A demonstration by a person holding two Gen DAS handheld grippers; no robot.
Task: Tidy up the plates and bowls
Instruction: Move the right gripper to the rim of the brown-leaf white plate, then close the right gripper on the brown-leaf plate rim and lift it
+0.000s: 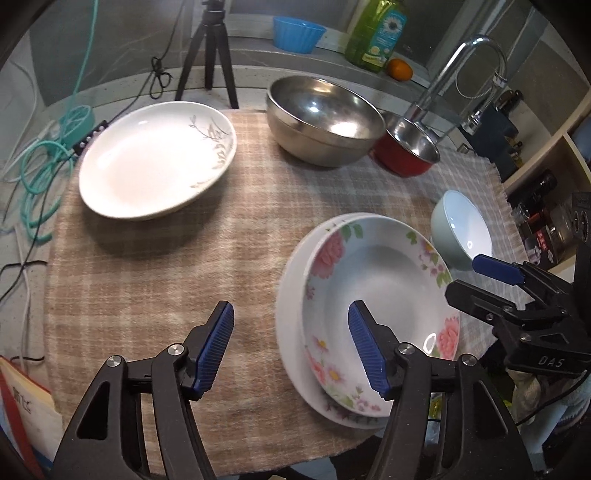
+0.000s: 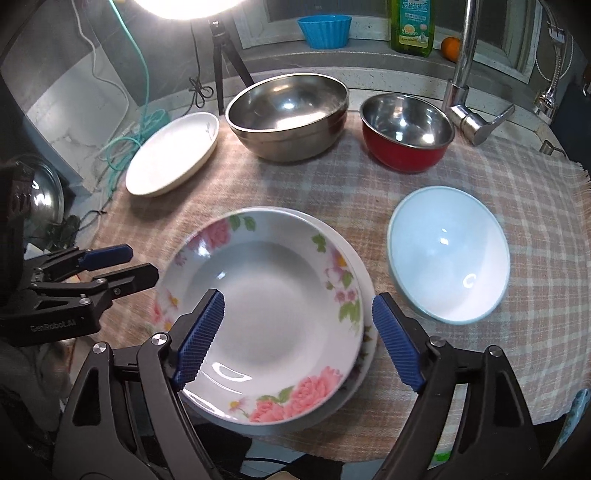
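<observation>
A floral deep plate (image 1: 380, 291) (image 2: 269, 306) sits stacked on a plain white plate (image 1: 291, 317) (image 2: 354, 258) at the near edge of the checked cloth. A white plate with a grey leaf print (image 1: 155, 158) (image 2: 173, 155) lies at the far left. A large steel bowl (image 1: 325, 118) (image 2: 288, 114), a red steel-lined bowl (image 1: 406, 151) (image 2: 406, 133) and a pale blue bowl (image 1: 461, 229) (image 2: 447, 254) stand on the cloth. My left gripper (image 1: 291, 350) (image 2: 118, 266) is open, left of the stack. My right gripper (image 2: 299, 339) (image 1: 472, 277) is open above the floral plate.
A checked cloth (image 1: 166, 266) (image 2: 517, 184) covers the counter. A faucet (image 1: 461, 74) (image 2: 465, 66) stands at the back right. A tripod (image 1: 210, 51), teal cables (image 1: 44, 166), a blue tub (image 1: 299, 33), a soap bottle (image 2: 412, 26) and an orange (image 2: 450, 48) are behind.
</observation>
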